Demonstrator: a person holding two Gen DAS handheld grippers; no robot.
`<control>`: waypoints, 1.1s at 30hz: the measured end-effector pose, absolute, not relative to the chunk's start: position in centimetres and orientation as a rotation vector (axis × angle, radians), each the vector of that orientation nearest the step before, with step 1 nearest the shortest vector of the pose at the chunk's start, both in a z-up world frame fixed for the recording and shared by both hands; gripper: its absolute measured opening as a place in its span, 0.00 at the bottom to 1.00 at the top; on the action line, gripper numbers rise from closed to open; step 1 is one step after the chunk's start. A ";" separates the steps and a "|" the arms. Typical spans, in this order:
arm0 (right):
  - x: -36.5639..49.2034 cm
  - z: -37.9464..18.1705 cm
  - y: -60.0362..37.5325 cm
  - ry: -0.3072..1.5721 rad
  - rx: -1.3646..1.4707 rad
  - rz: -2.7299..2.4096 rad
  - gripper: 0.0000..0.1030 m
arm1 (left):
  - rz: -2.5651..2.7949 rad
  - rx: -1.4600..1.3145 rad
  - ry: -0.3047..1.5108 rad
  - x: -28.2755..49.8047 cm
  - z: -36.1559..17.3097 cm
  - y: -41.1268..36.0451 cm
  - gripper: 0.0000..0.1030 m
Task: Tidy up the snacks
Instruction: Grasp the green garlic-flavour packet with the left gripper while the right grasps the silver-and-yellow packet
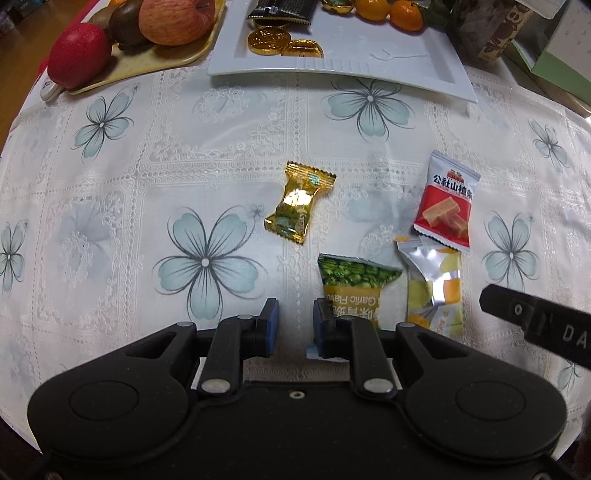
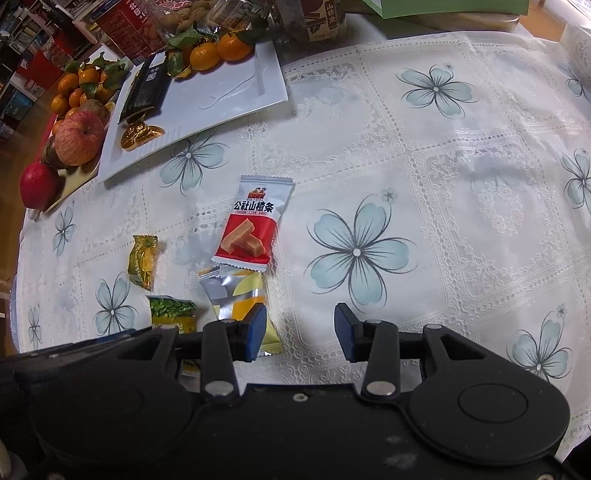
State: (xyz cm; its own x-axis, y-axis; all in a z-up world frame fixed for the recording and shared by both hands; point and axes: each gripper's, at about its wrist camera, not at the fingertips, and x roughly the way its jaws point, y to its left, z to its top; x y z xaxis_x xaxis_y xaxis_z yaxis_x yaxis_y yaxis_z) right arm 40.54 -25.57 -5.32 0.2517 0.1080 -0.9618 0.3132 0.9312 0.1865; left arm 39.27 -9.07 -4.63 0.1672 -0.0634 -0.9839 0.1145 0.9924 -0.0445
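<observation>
Four snack packets lie on the flowered tablecloth: a gold candy [image 1: 300, 203] [image 2: 142, 261], a red-and-white hawthorn bar packet [image 1: 445, 205] [image 2: 253, 221], a green pea packet [image 1: 354, 291] [image 2: 173, 314] and a silver-yellow packet [image 1: 436, 284] [image 2: 240, 299]. My left gripper [image 1: 295, 325] hovers open and empty, its right finger over the pea packet's near edge. My right gripper [image 2: 300, 332] is open and empty, its left finger over the silver-yellow packet. A white tray [image 1: 406, 62] [image 2: 236, 92] at the back holds gold coins [image 1: 282, 42] and a black packet [image 2: 146, 88].
A yellow tray [image 1: 147, 66] with apples [image 1: 173, 18] and a kiwi stands at the back left. Tangerines [image 2: 218, 51] lie at the white tray's far end. Boxes and jars [image 1: 517, 33] stand at the back right. The right gripper's body [image 1: 535, 325] shows beside the left one.
</observation>
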 end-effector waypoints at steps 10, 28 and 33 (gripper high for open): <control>42.1 -6.1 -23.4 1.310 0.397 -0.098 0.47 | -0.125 -0.073 1.412 38.0 -3.1 -5.2 0.26; 42.0 -6.6 -22.2 1.332 0.299 -0.073 0.31 | -0.204 -0.155 1.367 38.3 -2.8 -6.0 0.27; 41.1 -5.6 -23.8 1.316 0.322 -0.095 0.31 | -0.251 -0.131 1.337 38.2 -2.7 -7.8 0.27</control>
State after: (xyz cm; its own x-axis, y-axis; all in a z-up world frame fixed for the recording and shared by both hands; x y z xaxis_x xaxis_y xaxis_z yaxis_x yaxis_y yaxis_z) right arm 41.13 -23.85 -5.59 0.2552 0.1124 -0.9603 0.2497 0.9519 0.1777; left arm 38.18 -7.78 -2.72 0.2098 -0.2544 -0.9441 0.1051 0.9658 -0.2370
